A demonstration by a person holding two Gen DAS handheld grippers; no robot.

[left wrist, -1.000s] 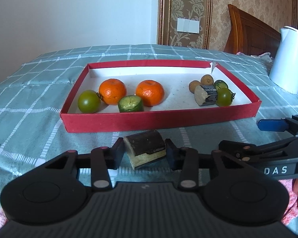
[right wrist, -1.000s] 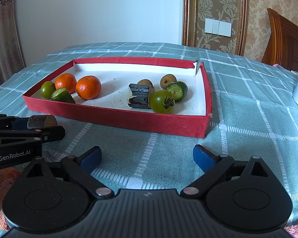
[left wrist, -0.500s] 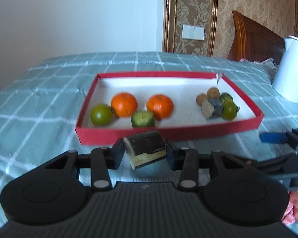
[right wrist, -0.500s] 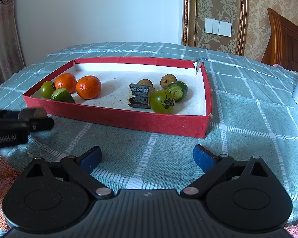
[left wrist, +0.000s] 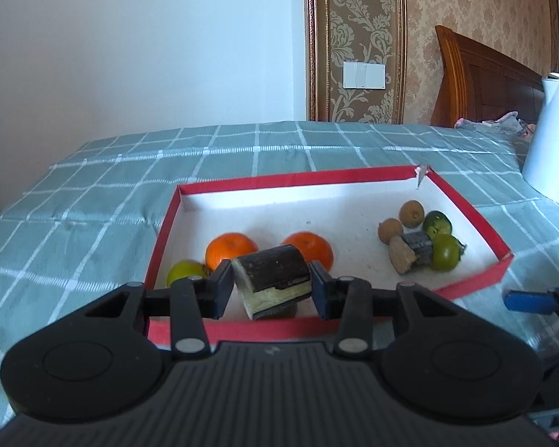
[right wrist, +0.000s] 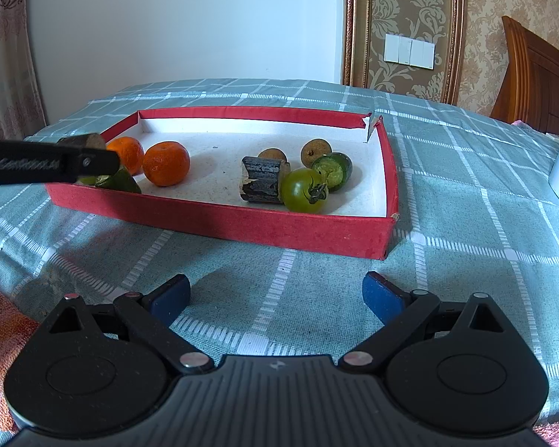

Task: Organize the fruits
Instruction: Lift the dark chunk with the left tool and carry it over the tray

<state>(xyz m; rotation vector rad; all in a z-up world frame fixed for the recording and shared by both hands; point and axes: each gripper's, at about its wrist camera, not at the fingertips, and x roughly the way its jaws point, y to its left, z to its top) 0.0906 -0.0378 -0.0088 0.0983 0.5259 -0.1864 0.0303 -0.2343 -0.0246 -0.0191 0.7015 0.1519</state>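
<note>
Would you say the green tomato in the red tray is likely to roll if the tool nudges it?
Probably: the green tomato looks round and smooth, so it may roll. The dark chunk beside it would likely block leftward travel. Its glossy skin could slip in a pinch.

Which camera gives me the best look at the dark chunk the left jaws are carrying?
The left wrist view: the dark chunk sits centred and close, clamped by the left gripper, dark skin and pale cut face both visible. The right wrist view shows only its tip behind the gripper's arm.
</note>
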